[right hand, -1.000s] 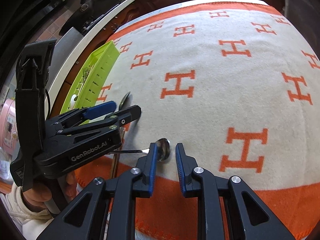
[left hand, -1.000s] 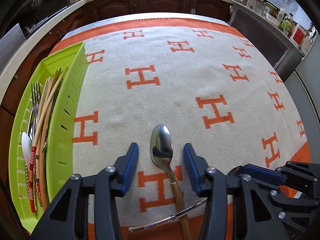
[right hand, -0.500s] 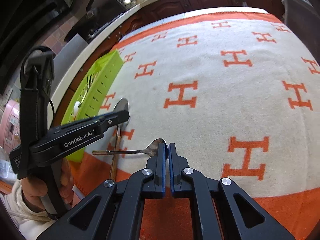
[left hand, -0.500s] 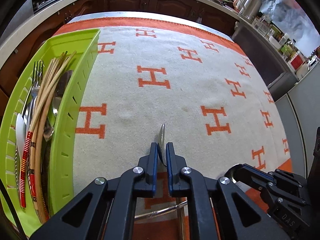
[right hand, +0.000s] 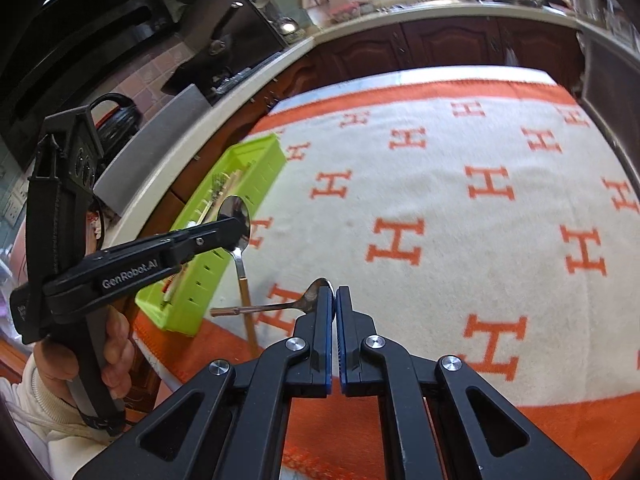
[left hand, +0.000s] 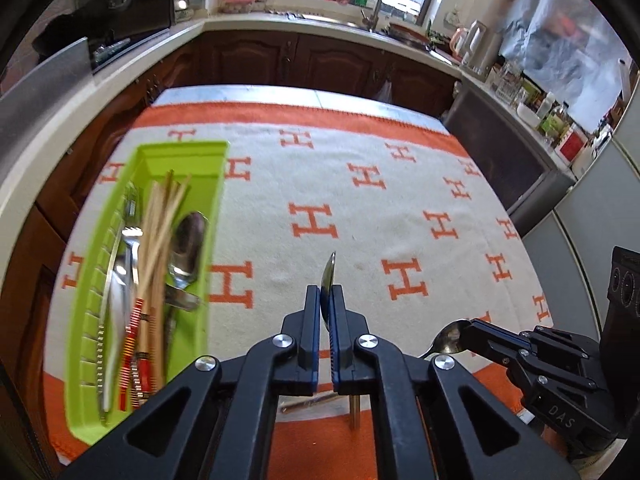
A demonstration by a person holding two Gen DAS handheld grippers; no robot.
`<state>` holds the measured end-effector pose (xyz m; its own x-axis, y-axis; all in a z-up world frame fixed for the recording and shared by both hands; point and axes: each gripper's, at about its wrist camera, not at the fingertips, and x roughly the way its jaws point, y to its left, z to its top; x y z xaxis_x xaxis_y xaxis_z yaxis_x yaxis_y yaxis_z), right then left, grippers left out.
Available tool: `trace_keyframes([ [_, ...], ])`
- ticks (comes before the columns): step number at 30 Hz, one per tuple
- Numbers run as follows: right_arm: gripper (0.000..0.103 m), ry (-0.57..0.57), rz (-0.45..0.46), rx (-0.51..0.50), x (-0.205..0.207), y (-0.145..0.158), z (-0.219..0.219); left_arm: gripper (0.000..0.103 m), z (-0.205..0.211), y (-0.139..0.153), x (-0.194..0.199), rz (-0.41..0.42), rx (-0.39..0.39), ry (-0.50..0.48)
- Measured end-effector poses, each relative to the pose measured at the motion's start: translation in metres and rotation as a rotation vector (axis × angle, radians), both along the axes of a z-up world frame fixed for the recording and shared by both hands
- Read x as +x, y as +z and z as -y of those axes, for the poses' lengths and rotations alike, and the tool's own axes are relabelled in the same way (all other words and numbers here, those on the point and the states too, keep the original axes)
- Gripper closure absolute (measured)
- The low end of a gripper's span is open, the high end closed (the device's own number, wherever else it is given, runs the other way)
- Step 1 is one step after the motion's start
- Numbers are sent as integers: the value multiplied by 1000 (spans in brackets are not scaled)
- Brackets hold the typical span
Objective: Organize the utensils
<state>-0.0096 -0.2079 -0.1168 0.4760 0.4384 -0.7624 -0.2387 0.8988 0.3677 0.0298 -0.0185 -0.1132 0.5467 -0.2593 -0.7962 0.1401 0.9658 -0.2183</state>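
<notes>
In the left wrist view, the left gripper [left hand: 325, 308] is clamping the bowl of a spoon [left hand: 329, 276] edge-on between its blue pads, the bowl sticking up past the fingertips and the wooden handle hanging below, clear of the blanket [left hand: 360, 216] that is covering the desk. To its left a green tray [left hand: 214, 216] is lying on the blanket, holding chopsticks [left hand: 158, 220], forks [left hand: 130, 240] and another spoon [left hand: 188, 248]. At the lower right the right gripper [left hand: 466, 330] is pinching a small spoon [left hand: 448, 338] by its bowl. In the right wrist view, the right gripper [right hand: 333, 300] is gripping the small spoon [right hand: 310, 300] at the bowl, its thin handle pointing left, off the blanket [right hand: 460, 220]. Further left, a hand [right hand: 114, 344] is holding the left gripper [right hand: 236, 228], which is clamped on the larger spoon [right hand: 234, 210]; that spoon is hanging handle down just beside the tray [right hand: 256, 176]. The two handles are crossing in this view; whether they are touching I cannot tell.
</notes>
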Motion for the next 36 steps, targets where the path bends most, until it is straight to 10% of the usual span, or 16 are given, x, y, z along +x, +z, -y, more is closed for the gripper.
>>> trace_keyframes([
  [19,101,241,170,3,22,89,-105,102,-101,89,-44,191,32,184],
  [32,101,360,131,-134,64,64,-171,101,-134,55,-21,91,188,238],
  [36,98,318,118,-138,98,56,-192,80,-137,44,-3,67,150,256],
])
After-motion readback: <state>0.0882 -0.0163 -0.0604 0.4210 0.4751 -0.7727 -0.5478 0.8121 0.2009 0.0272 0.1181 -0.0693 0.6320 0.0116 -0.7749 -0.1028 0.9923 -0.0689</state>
